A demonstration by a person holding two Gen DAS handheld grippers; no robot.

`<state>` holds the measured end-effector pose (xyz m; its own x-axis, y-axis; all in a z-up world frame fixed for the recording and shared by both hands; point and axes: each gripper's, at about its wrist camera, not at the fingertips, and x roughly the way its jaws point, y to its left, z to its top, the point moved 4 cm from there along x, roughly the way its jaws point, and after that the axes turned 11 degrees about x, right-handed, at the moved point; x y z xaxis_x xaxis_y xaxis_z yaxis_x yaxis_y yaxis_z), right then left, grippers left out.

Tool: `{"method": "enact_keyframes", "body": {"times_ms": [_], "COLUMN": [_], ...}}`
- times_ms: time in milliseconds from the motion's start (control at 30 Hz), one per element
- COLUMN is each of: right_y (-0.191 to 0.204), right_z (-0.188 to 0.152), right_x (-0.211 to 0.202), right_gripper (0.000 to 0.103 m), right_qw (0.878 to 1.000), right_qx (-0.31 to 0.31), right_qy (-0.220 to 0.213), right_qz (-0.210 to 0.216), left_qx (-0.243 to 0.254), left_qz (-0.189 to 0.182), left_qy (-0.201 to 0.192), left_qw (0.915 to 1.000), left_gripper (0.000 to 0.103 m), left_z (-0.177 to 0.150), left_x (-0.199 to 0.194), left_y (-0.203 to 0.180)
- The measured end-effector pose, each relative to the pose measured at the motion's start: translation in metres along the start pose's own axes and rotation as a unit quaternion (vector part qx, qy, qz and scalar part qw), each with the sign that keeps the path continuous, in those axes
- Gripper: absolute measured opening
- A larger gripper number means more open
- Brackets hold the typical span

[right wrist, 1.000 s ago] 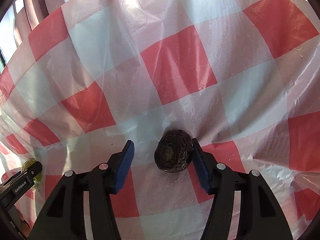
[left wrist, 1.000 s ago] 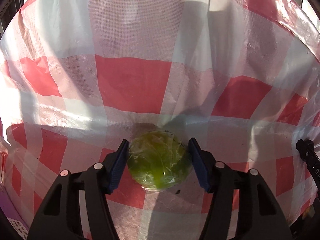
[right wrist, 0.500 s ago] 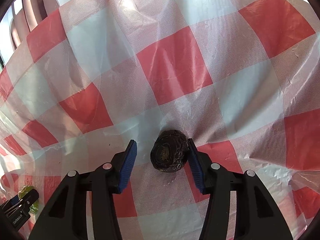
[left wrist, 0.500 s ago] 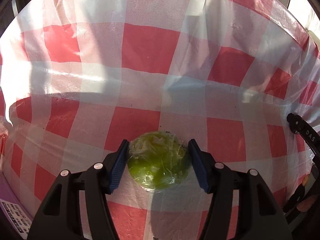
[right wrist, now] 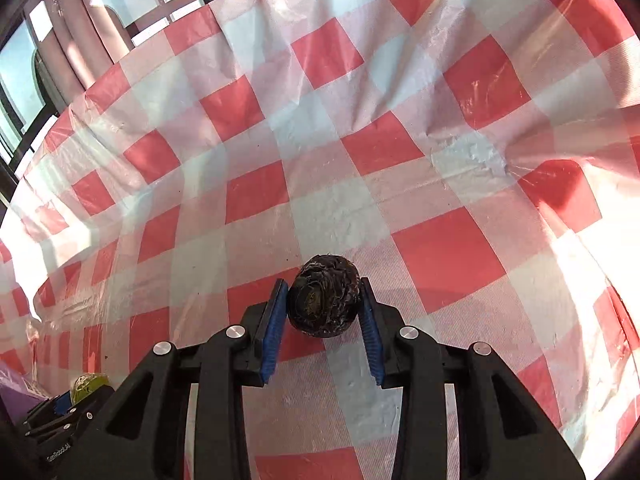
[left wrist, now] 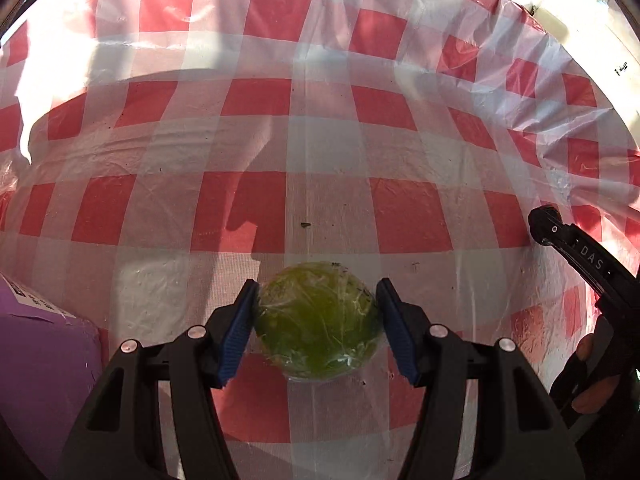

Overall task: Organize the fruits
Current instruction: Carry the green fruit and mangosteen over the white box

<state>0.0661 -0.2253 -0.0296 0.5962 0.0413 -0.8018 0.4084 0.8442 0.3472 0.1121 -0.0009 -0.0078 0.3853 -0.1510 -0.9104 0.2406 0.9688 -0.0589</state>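
The left gripper (left wrist: 316, 324) is clenched on a round green fruit (left wrist: 318, 326) wrapped in clear film, both blue pads pressed against its sides, above a red and white checked plastic tablecloth (left wrist: 320, 120). At the lower left edge of the left wrist view sits a purple box (left wrist: 44, 364) with a white label whose small print is too blurred to read; what the box holds cannot be told. At the right edge of that view a black tool handle (left wrist: 580, 256) carries the letters "DAS", and fingertips (left wrist: 592, 396) of a hand curl around it. The right gripper (right wrist: 323, 304) grips a dark, wrinkled, round fruit (right wrist: 324, 300) between its blue pads, held above the same tablecloth. In the lower left corner of the right wrist view the other gripper's black body shows small lettering that is not clear enough to read, with the green fruit beside it.
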Motion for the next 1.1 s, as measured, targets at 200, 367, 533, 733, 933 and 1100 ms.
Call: {"method": "enact_keyframes", "body": {"times_ms": [200,367,533,733,933,1100], "right_y": [0.008,0.018,0.041,0.08,0.132,0.188], "right_z": [-0.066,-0.107,-0.135,-0.153,-0.169,-0.193], "right_x": [-0.04,-0.073,-0.1,-0.132,-0.161,-0.176], "right_gripper": [0.035,0.035,0.035,0.035,0.035,0.035], "right_qw": [0.999,0.998,0.998,0.999,0.995,0.986], "right_qx": [-0.014,-0.027,-0.025,-0.039,-0.083,-0.141], "right_qy": [0.041,0.058,0.053,0.031,0.013,0.01], "right_qz": [-0.01,-0.011,-0.003,0.017,0.052,0.093], "left_qx": [0.034,0.034,0.039,0.078,0.058,0.003], "left_qz": [-0.036,-0.063,-0.105,-0.124,-0.103,-0.062], "left_qy": [0.01,0.002,-0.031,-0.106,-0.153,-0.158], "left_qw": [0.9988,0.9974,0.9933,0.9836,0.9811,0.9855], "left_gripper": [0.06,0.06,0.06,0.06,0.06,0.06], "left_z": [-0.072,-0.096,-0.101,-0.098,-0.109,-0.13], "left_x": [-0.037,-0.069,-0.115,-0.176,-0.217,-0.228], "left_y": [-0.013,0.0,0.015,0.025,0.072,0.139]}}
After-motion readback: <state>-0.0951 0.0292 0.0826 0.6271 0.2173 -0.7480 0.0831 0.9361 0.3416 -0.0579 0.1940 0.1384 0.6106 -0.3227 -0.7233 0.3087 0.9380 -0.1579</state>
